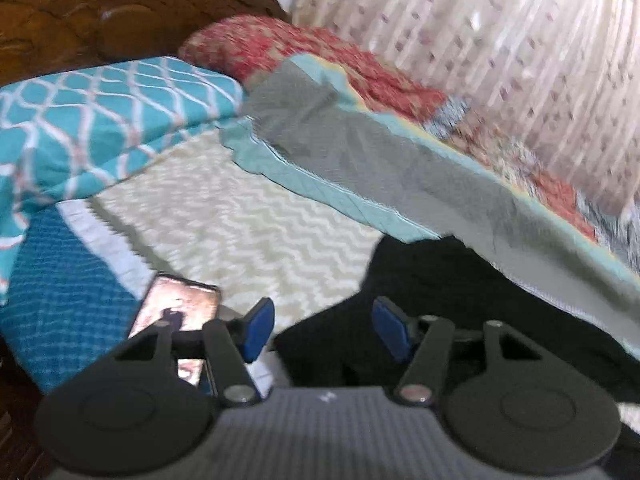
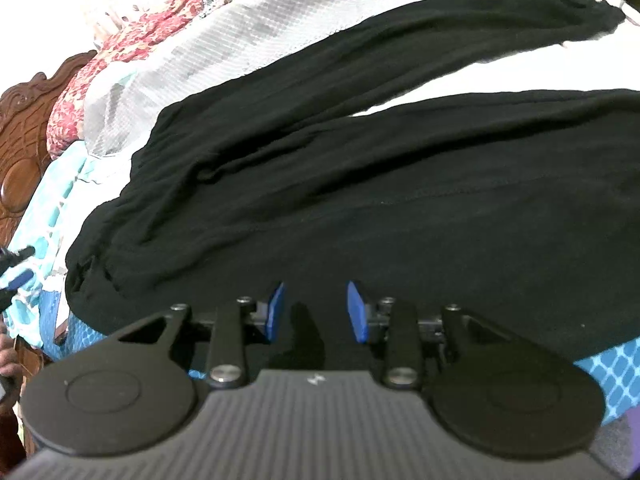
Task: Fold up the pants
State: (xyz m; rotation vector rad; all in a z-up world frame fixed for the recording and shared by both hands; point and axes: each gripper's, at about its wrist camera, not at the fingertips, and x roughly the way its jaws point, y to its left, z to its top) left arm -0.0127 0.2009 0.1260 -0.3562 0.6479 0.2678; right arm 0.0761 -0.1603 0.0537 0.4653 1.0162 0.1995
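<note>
Black pants [image 2: 360, 200] lie spread on the bed, the waist end near the camera and both legs running to the upper right with a white gap between them. My right gripper [image 2: 316, 312] hovers low over the near edge of the pants. Its blue pads stand apart and press on nothing. In the left wrist view only a bunched end of the pants [image 1: 440, 280] shows at the lower right. My left gripper [image 1: 324, 328] is open above that edge, with nothing between its pads. Its blue fingers [image 2: 20, 278] also peek in at the left edge of the right wrist view.
A phone [image 1: 176, 312] lies on the blue cover by the left finger. A teal patterned pillow [image 1: 100, 120], a red floral pillow [image 1: 280, 48] and a grey-teal blanket [image 1: 360, 152] lie further back. Beyond are a carved wooden headboard [image 1: 100, 8] and a curtain [image 1: 480, 40]. The sheet is a cream chevron sheet [image 1: 240, 220].
</note>
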